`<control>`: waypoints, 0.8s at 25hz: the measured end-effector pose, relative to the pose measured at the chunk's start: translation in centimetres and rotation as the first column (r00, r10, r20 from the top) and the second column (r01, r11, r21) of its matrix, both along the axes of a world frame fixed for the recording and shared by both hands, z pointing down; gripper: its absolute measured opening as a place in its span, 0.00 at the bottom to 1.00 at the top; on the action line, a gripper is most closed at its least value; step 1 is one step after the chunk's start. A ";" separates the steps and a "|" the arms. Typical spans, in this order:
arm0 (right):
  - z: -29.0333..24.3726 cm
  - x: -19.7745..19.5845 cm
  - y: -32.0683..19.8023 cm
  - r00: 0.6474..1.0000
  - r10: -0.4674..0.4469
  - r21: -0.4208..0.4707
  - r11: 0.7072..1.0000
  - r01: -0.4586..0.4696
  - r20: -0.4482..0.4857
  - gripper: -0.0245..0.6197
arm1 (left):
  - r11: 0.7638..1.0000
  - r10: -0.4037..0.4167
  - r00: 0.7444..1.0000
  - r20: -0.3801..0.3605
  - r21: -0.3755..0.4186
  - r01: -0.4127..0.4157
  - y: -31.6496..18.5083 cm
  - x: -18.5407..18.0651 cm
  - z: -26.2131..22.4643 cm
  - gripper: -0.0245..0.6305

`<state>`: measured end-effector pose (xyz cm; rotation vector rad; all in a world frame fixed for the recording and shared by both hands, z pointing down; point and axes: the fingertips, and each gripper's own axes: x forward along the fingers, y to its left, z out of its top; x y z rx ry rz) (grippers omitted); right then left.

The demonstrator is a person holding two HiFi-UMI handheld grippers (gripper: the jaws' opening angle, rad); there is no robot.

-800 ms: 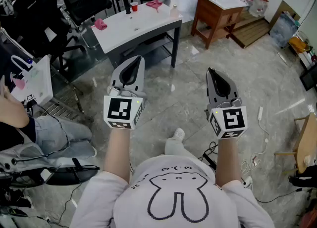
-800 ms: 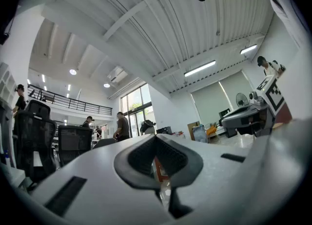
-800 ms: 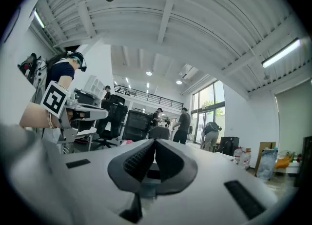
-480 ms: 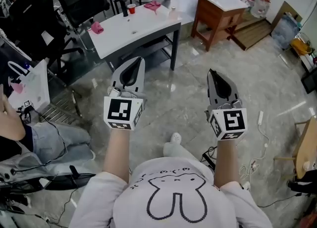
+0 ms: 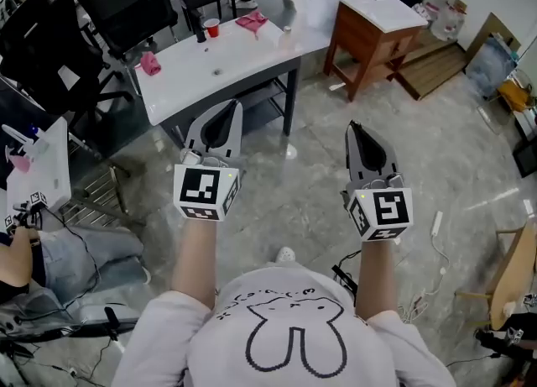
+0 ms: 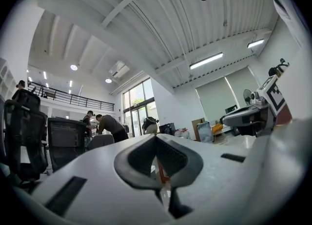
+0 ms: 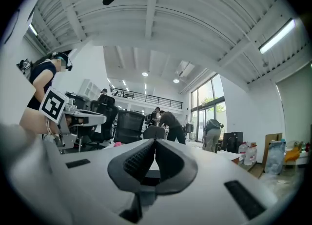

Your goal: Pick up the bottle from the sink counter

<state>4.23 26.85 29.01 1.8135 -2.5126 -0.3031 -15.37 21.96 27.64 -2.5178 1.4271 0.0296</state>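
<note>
- Left gripper (image 5: 230,108) has its jaws pressed together with nothing between them, and is held out over the grey floor (image 5: 310,184), short of the counter.
- Right gripper (image 5: 353,128) is likewise closed and empty, level with the left one and well apart from it.
- White sink counter (image 5: 235,54) stands ahead of both grippers.
- Bottle (image 5: 287,16), small and pale, stands upright near the counter's far right end, beside a pink cloth (image 5: 252,20). Its contents cannot be made out.
- Red cup (image 5: 211,28) stands upright left of that cloth; its inside is too small to see.
- Second pink cloth (image 5: 149,63) lies near the counter's left end.
- Wooden cabinet (image 5: 369,37) with a white top stands right of the counter.
</note>
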 end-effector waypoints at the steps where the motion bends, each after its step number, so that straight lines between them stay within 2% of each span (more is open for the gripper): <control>1: 0.0 0.5 -0.9 1.000 -0.004 -0.001 1.000 0.004 0.003 0.08 | 1.000 -0.005 1.000 0.000 -0.004 0.005 -0.8 0.5 0.0 0.05; 8: 0.1 3.0 -5.8 0.999 -0.021 -0.012 1.000 0.021 0.026 0.08 | 1.000 -0.020 1.000 0.016 -0.010 0.021 -5.1 3.3 -0.1 0.05; 20: 1.1 5.0 -11.0 0.999 -0.011 -0.024 1.000 0.012 0.035 0.08 | 0.999 -0.003 1.000 0.025 -0.032 0.003 -10.9 5.2 1.2 0.05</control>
